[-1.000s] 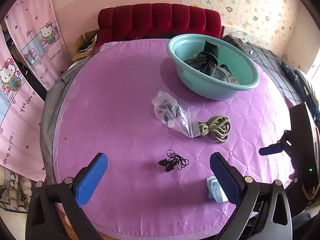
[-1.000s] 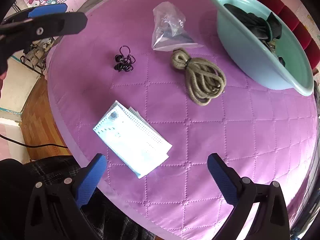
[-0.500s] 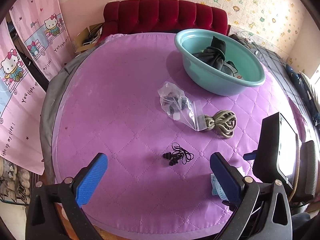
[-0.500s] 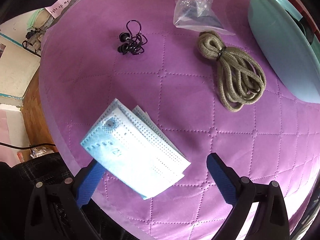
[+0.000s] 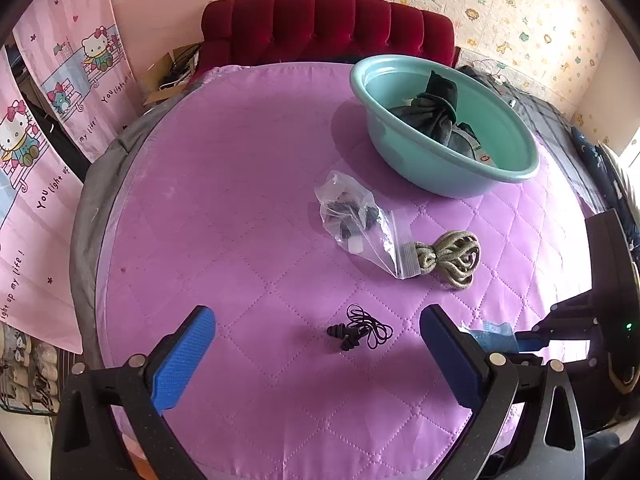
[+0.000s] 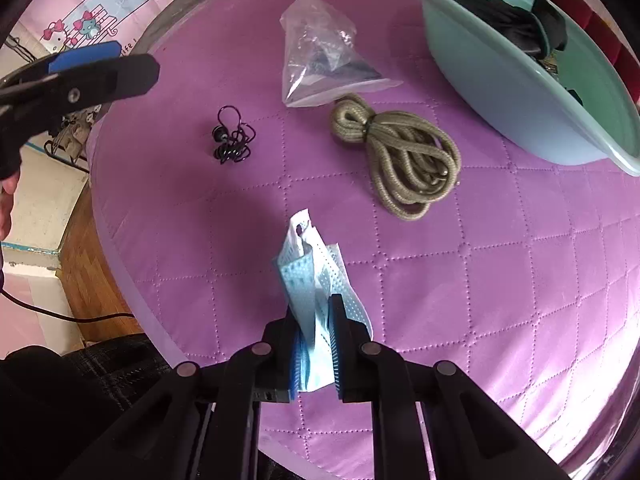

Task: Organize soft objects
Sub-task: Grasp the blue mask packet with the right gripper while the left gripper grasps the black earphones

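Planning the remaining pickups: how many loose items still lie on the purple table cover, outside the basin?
3: the zip bag near the basin, the coiled rope touching its corner, and the corded earplugs nearer the edge. None appear hidden.

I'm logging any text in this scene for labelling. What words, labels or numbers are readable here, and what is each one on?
"You light up my life!": printed repeatedly on the pink cartoon-cat curtain, partly cut off in places.
Red label on packaging inside the teal basin: too small to read.
Face masks held in the right tool: no readable print.
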`<state>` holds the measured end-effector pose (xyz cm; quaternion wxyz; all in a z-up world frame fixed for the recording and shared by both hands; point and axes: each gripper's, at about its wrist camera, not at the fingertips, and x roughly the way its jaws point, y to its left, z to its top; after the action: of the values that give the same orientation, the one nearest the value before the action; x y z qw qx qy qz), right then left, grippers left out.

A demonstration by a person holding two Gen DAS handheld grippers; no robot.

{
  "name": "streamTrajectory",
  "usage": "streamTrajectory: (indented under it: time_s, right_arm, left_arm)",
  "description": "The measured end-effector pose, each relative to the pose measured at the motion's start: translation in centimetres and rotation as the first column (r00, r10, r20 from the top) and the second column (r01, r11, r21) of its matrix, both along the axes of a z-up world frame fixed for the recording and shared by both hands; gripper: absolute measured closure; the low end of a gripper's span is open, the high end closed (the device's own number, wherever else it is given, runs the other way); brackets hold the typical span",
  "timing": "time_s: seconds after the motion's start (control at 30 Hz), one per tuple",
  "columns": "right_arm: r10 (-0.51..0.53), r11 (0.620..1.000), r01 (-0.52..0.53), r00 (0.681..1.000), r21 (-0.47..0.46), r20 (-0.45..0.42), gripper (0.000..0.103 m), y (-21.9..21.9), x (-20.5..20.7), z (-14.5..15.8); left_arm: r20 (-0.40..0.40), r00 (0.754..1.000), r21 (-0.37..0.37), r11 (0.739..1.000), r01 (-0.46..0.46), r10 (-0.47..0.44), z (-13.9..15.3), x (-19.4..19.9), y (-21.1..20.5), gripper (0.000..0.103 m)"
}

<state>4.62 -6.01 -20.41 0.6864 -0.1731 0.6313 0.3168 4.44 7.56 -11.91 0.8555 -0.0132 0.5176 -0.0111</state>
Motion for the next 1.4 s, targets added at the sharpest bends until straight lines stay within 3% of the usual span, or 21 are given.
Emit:
streamTrajectory:
  time_s: [0.37, 0.7, 0.8, 0.83, 0.87, 0.9, 0.97, 1.03, 1.4]
  right_arm:
    - [-0.176, 0.984, 0.176, 0.984, -0.008, 0.021, 0.091, -3.6, 1.3, 1.4]
    - [-0.256, 0.967, 0.256, 0.967, -0.007, 0.015, 0.091, -6.1, 2.6, 1.7]
    - [-0.280, 0.960, 0.280, 0.960, -0.001, 0.013, 0.091, -7.0, 2.7, 1.3]
    - [-0.288, 0.957, 0.288, 0.957, 0.001, 0.011, 0.091, -7.3, 2.7, 1.3]
    - [-0.296, 0.955, 0.296, 0.955, 0.004, 0.007, 0.091, -7.4, 2.7, 1.5]
    - [-0.304, 0.953, 0.303, 0.953, 0.007, 0.004, 0.091, -7.7, 2.7, 1.5]
    - [-0.312, 0.950, 0.312, 0.950, 0.008, 0.002, 0.091, -8.3, 2.8, 1.4]
    - [-0.319, 0.948, 0.319, 0.948, 0.007, 0.003, 0.091, -8.3, 2.9, 1.3]
    - [-0.350, 0.937, 0.350, 0.937, 0.021, 0.013, 0.091, -10.0, 3.2, 3.5]
  left_arm:
    - [-0.052, 0.996, -0.016, 0.997, 0.076, -0.076, -2.7, 1.1, -1.7, 0.000]
    - [-0.135, 0.983, -0.020, 0.992, 0.122, -0.124, -6.4, 2.4, -2.5, 0.004]
    - [-0.157, 0.977, -0.009, 0.990, 0.141, -0.141, -7.2, 2.4, -2.9, 0.033]
    - [-0.161, 0.976, -0.011, 0.989, 0.147, -0.147, -7.3, 2.5, -3.1, 0.051]
    - [-0.164, 0.975, -0.008, 0.988, 0.152, -0.151, -7.4, 2.5, -3.2, 0.060]
    - [-0.168, 0.974, -0.004, 0.988, 0.156, -0.155, -7.6, 2.5, -3.4, 0.062]
    - [-0.178, 0.971, -0.012, 0.987, 0.158, -0.158, -7.8, 2.5, -3.4, 0.074]
    - [-0.179, 0.970, -0.017, 0.986, 0.164, -0.164, -7.8, 2.5, -3.6, 0.094]
    - [-0.179, 0.966, -0.024, 0.983, 0.184, -0.185, -5.9, 2.3, -4.7, 0.096]
